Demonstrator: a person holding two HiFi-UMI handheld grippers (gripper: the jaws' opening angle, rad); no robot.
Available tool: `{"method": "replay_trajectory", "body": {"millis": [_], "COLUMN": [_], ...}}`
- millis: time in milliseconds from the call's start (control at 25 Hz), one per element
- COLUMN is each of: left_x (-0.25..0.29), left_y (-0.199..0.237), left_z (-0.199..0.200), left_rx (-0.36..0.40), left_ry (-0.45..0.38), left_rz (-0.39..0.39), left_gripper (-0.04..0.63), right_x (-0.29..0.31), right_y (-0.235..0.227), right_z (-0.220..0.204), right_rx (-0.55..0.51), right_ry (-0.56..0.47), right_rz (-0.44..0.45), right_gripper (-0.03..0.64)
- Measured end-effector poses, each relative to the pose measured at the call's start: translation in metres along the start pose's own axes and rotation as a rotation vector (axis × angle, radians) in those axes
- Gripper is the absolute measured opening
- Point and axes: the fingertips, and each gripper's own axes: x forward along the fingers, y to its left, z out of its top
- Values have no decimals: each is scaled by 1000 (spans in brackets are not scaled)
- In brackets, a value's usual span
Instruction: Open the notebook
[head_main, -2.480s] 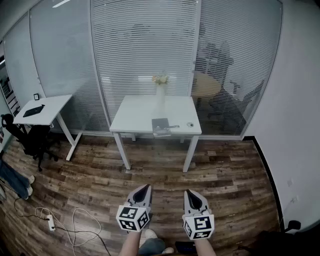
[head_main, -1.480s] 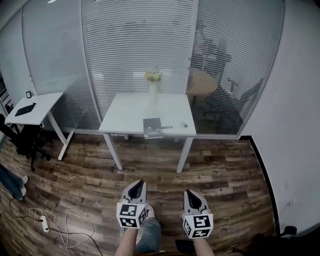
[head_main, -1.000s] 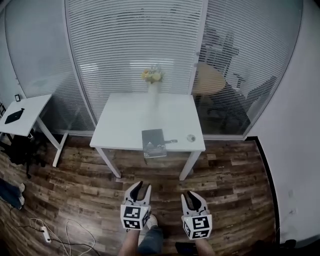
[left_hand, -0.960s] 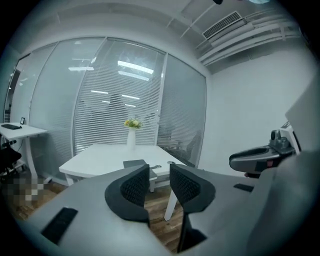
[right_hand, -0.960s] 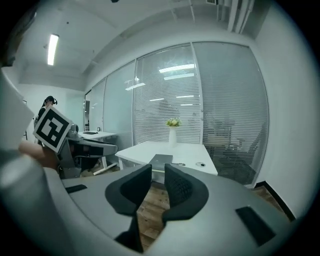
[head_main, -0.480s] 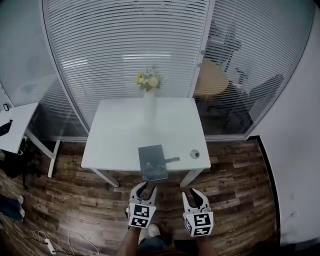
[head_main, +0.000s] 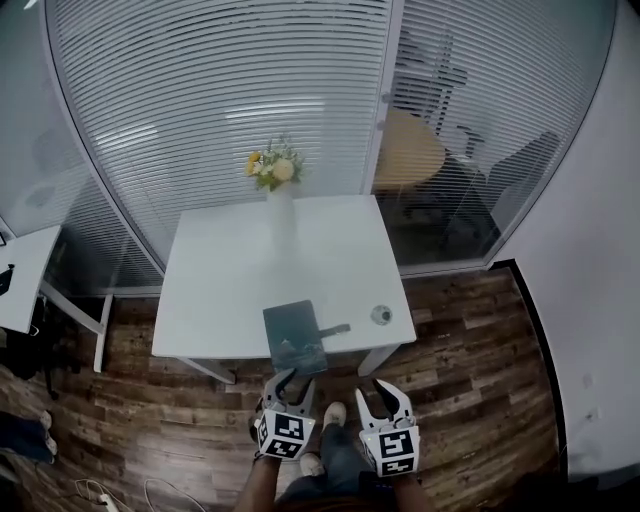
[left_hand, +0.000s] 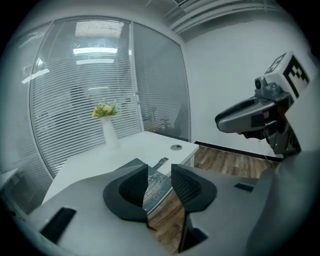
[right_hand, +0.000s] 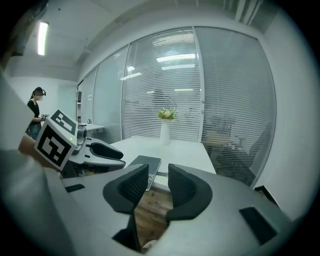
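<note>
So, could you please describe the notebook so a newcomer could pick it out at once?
Find the white table before the blind-covered glass wall, with a flower vase at its far side. At its near edge lies the notebook: the only flat, dark grey rectangle, unlike the small round object to its right.

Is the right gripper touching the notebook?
Apart: head view shows the right gripper over floor, short of the notebook; its empty jaws have just been opening.

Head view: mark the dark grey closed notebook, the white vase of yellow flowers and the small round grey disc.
dark grey closed notebook (head_main: 293, 335): head view, middle of its cover.
white vase of yellow flowers (head_main: 281, 218): head view, vase body.
small round grey disc (head_main: 381, 315): head view, its centre.
</note>
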Motion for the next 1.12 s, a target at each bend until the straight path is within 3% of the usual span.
{"method": "replay_trajectory", "body": {"millis": [360, 560, 760, 1120], "left_x": [35, 52, 71, 91], "left_y": [-1, 4, -1, -8], "left_z": [-10, -20, -46, -70], "left_rx": [96, 113, 97, 249], "left_ry": [73, 110, 187, 279], "left_rz": [-44, -66, -140, -175], "left_gripper": [143, 146, 179, 216], "right_x": [45, 65, 79, 90], "right_y": [-9, -11, -16, -24], "right_z": [-10, -17, -38, -41], "right_rx": [19, 30, 53, 60], "right_ry": [38, 65, 112, 106], "right_rz": [57, 76, 89, 84], "right_gripper": [140, 144, 144, 134]}}
